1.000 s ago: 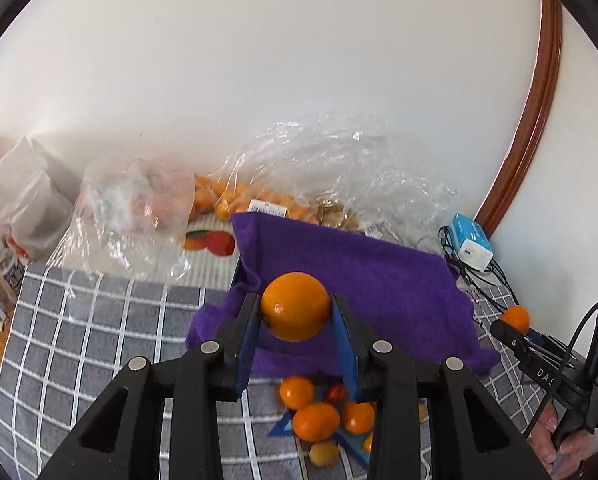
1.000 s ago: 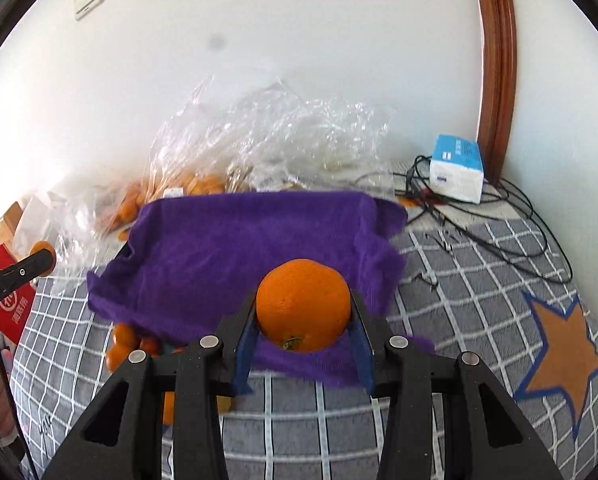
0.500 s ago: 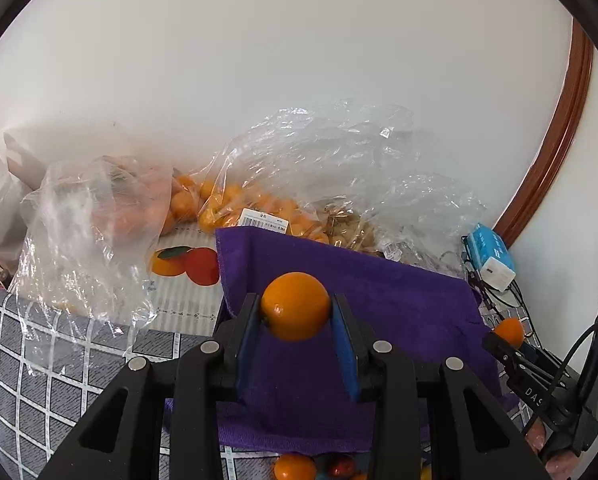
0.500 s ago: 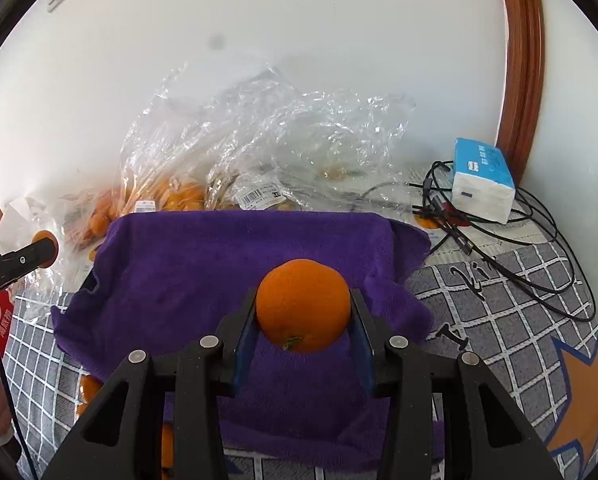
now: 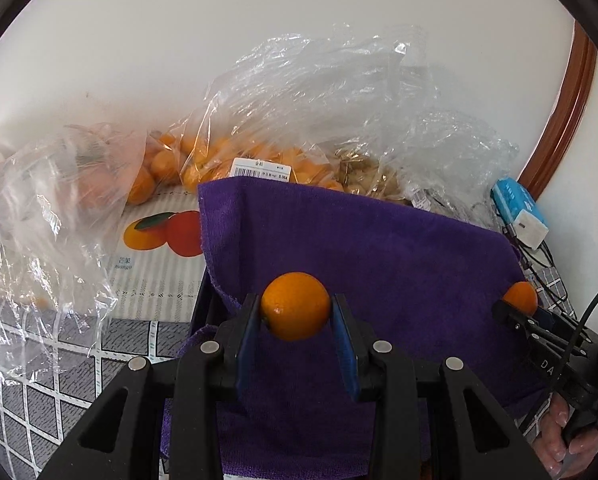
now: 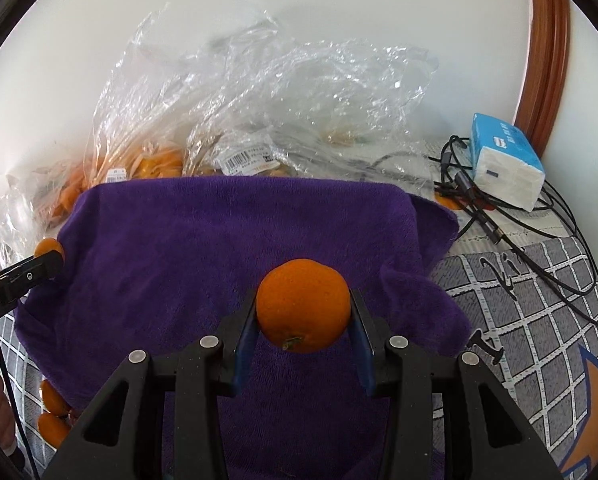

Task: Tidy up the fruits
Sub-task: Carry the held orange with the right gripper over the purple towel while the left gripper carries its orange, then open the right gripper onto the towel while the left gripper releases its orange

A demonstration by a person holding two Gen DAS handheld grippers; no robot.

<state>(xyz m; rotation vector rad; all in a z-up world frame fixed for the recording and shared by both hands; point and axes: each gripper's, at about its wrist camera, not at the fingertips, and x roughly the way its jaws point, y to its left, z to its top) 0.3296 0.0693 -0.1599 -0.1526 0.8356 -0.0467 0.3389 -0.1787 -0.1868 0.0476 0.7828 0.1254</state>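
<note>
Left claw (image 5: 296, 312) grips a small orange (image 5: 295, 305), right claw (image 6: 303, 312) a bigger orange (image 6: 303, 305); purple towel (image 6: 219, 248) fills mid-frame, crinkled plastic bags (image 6: 259, 92) behind at top.

A: What can't we read? The barcode label (image 5: 261, 168) print is too small.
B: We list the container (image 5: 201, 309) as mostly hidden under the purple towel (image 6: 227, 248); loose oranges (image 6: 53, 426) partly covered.

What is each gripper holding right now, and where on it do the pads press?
The left gripper holds a small orange, pads on its two opposite sides. The right gripper holds a larger orange the same way, stem end facing the camera.
</note>
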